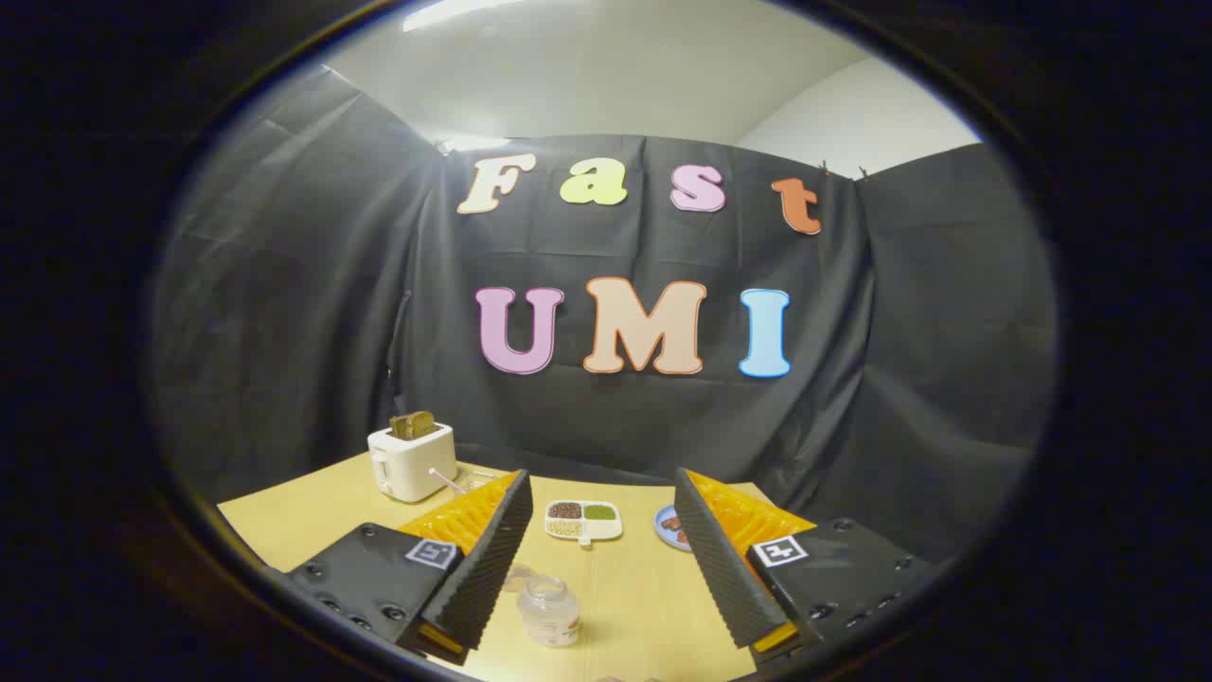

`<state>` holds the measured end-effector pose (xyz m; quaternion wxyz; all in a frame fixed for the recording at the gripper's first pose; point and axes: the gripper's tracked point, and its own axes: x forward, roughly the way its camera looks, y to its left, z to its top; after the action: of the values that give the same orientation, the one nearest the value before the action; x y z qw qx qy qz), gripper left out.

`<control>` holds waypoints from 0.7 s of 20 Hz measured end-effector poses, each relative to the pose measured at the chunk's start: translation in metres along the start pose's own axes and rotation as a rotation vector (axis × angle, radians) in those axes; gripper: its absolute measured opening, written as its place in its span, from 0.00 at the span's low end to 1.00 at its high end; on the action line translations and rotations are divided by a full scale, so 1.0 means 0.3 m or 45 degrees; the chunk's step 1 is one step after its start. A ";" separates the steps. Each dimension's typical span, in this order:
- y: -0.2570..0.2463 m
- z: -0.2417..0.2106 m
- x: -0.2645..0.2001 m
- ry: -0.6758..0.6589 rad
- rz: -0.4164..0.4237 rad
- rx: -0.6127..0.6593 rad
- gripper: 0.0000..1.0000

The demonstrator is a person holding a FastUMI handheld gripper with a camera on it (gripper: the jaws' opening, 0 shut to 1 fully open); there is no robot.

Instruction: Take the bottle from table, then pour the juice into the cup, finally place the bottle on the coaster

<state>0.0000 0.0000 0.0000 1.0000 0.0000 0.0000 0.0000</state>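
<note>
between my two fingers, low on the pale wooden table [284, 530], stands the bottle [549, 611]: a small squat jar of clear plastic or glass with rounded shoulders, a wide neck and a pale label on its side. it sits upright, nearer my left finger than my right, touching neither. just beside it, partly behind the left finger, lies a faint round clear shape that i cannot identify.

my gripper [603, 559] is spread wide and holds nothing. each finger has a black, finely ribbed pad [492, 559] on its inner face, an orange ridged backing, and a flat black block with screws and a small square marker.

beyond the fingertips rests a white divided dish [583, 521] with rounded corners, holding three small heaps: brown, green and pale grains. to its right a small blue plate [667, 527] peeks out from behind my right finger, something brown on it. further back on the left stands a white boxy toaster [411, 461] with browned slices poking from its slots.
</note>
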 end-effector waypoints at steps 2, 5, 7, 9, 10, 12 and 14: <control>0.019 0.000 -0.001 0.004 0.011 -0.004 0.97; 0.033 -0.003 0.000 0.005 0.009 -0.018 0.97; 0.038 -0.009 -0.006 0.009 0.007 -0.020 0.97; 0.039 -0.013 -0.008 0.011 0.003 -0.017 0.97; 0.037 -0.010 -0.009 0.007 0.001 -0.014 0.97; 0.033 -0.004 -0.013 -0.001 -0.001 -0.006 0.97; 0.031 0.002 -0.017 -0.010 -0.001 0.003 0.97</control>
<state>-0.0050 0.0092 0.0006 1.0000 0.0014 -0.0041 -0.0005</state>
